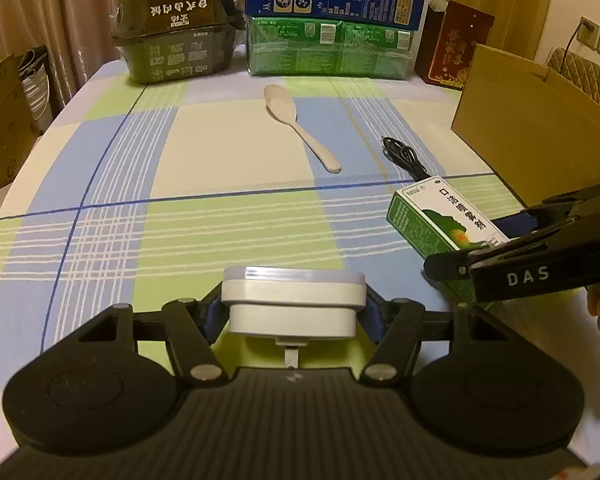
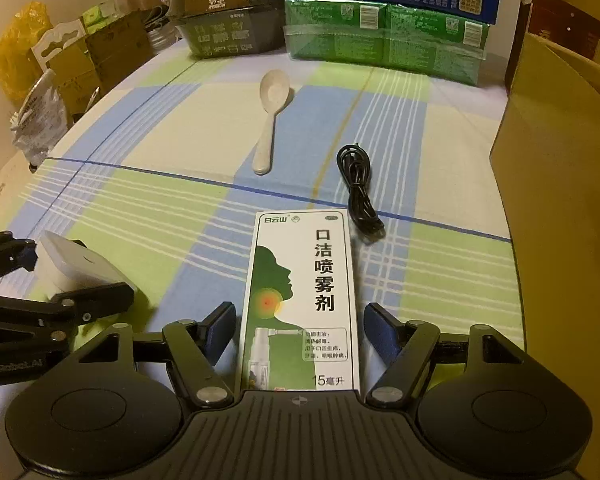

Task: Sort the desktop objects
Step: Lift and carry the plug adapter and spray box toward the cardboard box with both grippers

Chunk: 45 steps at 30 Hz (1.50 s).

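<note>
The left hand-held gripper (image 1: 293,312) is closed on a white plug adapter (image 1: 294,304); its blue pads are pressed against both sides of the adapter, which is held just above the checked cloth of the table (image 1: 140,208). Ahead of this hand-held gripper, well apart from it, a pale spoon (image 1: 300,128) is laid on the cloth, bowl at the far end. Farther right, a coiled black cable (image 2: 358,188) is laid just beyond the far end of a green-and-white spray box (image 2: 304,300). The box is laid flat between the fingers of the right hand-held gripper (image 2: 300,328). The jaws of that hand-held gripper are spread wider than the box, and a gap is visible on each side, so the box is not gripped. To its right, an open cardboard box (image 2: 560,200) is placed at the table edge.
</note>
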Each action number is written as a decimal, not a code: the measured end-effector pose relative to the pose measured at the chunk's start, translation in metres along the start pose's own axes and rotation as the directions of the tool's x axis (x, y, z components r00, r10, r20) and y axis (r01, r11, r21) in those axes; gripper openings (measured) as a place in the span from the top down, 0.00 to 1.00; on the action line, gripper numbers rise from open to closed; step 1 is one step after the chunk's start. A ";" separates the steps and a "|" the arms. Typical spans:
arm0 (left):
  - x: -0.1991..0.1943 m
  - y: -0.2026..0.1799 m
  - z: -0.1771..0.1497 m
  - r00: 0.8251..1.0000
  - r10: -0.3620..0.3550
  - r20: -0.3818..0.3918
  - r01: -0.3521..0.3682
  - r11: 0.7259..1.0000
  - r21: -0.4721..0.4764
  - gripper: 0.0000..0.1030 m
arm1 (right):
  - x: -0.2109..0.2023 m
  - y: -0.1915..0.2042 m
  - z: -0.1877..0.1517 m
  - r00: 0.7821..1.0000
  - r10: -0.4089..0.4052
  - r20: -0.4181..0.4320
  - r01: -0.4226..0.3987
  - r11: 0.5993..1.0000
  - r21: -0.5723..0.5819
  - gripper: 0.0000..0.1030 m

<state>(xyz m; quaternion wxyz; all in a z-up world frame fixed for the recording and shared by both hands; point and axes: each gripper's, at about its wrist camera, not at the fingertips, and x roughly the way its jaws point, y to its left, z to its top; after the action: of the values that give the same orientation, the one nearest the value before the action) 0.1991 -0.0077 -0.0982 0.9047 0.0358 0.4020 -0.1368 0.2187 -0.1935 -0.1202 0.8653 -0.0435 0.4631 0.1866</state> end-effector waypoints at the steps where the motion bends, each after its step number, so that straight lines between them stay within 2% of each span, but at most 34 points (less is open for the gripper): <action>1: 0.000 0.000 0.001 1.000 0.000 0.001 0.000 1.000 0.000 0.41 | 0.001 0.000 0.000 1.000 -0.001 -0.001 0.001 1.000 -0.001 0.33; 5: 0.000 -0.002 0.002 1.000 -0.005 0.000 0.005 1.000 0.004 0.41 | 0.004 0.003 0.001 1.000 -0.013 0.001 0.013 1.000 -0.020 0.36; 6: 0.000 -0.003 0.002 1.000 -0.006 -0.001 0.006 1.000 0.008 0.41 | 0.004 0.003 0.001 1.000 -0.019 0.004 0.019 1.000 -0.023 0.49; 14: -0.003 -0.004 0.004 1.000 0.001 0.011 -0.001 1.000 -0.001 0.41 | -0.014 0.001 0.007 0.996 -0.045 0.083 0.043 0.999 0.020 0.49; 28: -0.012 -0.006 0.007 1.000 0.028 0.010 -0.028 0.999 -0.016 0.41 | -0.030 0.005 -0.003 0.995 -0.039 0.095 0.036 0.999 0.028 0.49; 33: -0.027 -0.009 0.006 0.999 0.049 0.017 -0.048 0.998 -0.048 0.41 | -0.051 0.006 -0.013 0.991 -0.044 0.127 0.038 0.998 0.050 0.49; 45: -0.072 -0.042 0.002 0.999 0.032 0.040 -0.029 0.997 -0.078 0.41 | -0.098 0.010 -0.039 0.986 -0.052 0.159 0.039 0.996 0.082 0.49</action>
<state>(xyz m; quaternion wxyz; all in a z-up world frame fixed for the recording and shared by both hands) 0.1432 -0.0329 -0.0417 0.9154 0.0040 0.3876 -0.1082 0.1347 -0.2217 -0.0611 0.9050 -0.0050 0.3976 0.1513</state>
